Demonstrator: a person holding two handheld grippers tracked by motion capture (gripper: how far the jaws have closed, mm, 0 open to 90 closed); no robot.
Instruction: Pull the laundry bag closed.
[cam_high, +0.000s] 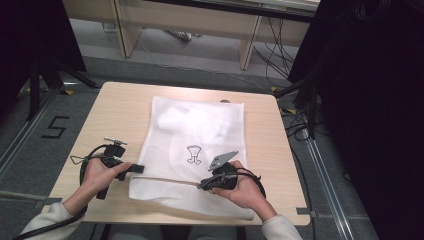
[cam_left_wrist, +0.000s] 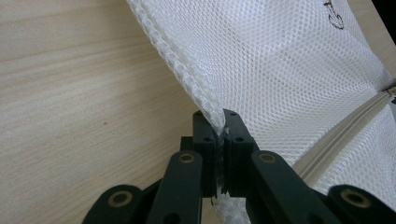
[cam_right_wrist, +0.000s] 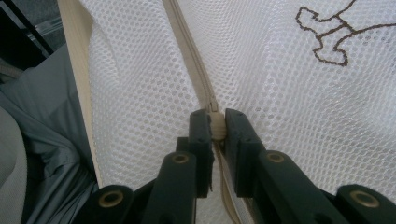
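White mesh cloth bag (cam_high: 195, 145) lies on matt pale-wood table (cam_high: 115, 115).

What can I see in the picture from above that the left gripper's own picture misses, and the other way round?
From above: the whole white mesh bag flat on the table, both hands, and the right gripper at the zipper. From the left gripper: its jaws shut tight on the bag's edge seam, and the fine mesh weave. Both show the bag, its zipper and the wooden tabletop.
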